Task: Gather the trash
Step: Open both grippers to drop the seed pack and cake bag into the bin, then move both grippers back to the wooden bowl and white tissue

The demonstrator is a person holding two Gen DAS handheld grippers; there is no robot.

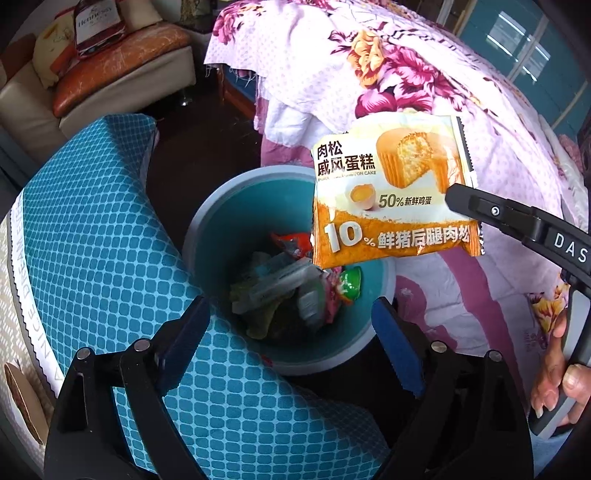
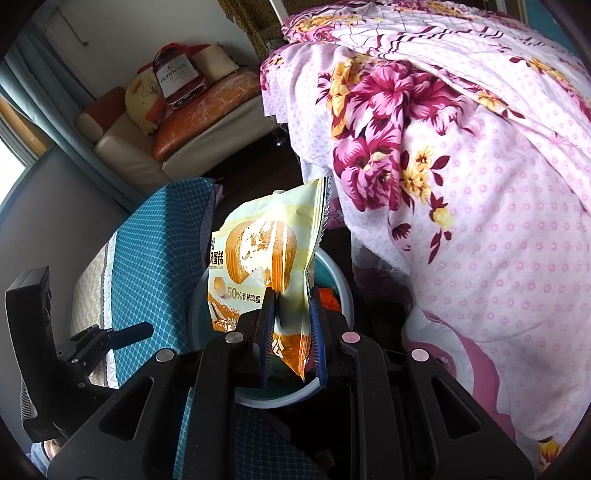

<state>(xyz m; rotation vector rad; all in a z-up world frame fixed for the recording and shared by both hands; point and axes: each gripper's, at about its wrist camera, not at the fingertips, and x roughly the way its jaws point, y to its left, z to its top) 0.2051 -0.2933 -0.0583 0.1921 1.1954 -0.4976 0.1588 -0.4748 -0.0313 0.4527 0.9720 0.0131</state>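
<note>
My left gripper (image 1: 291,325) stands wide, its blue pads (image 1: 397,350) apart with nothing between them, hanging above the teal bin (image 1: 207,236) of crumpled wrappers (image 1: 291,291). My right gripper (image 2: 291,325) is nearly closed, pinching the lower edge of the cake wrapper (image 2: 258,251), which stands upright over the bin's (image 2: 341,291) mouth. From the left wrist view that wrapper (image 1: 391,192) hangs above the bin's far right rim. A blue checked cushion (image 1: 103,240) lies just left of the bin; the floral bedspread (image 1: 424,74) drapes to the right. Far off, a sofa (image 1: 110,74) holds a bottle-shaped pillow (image 1: 96,26).
</note>
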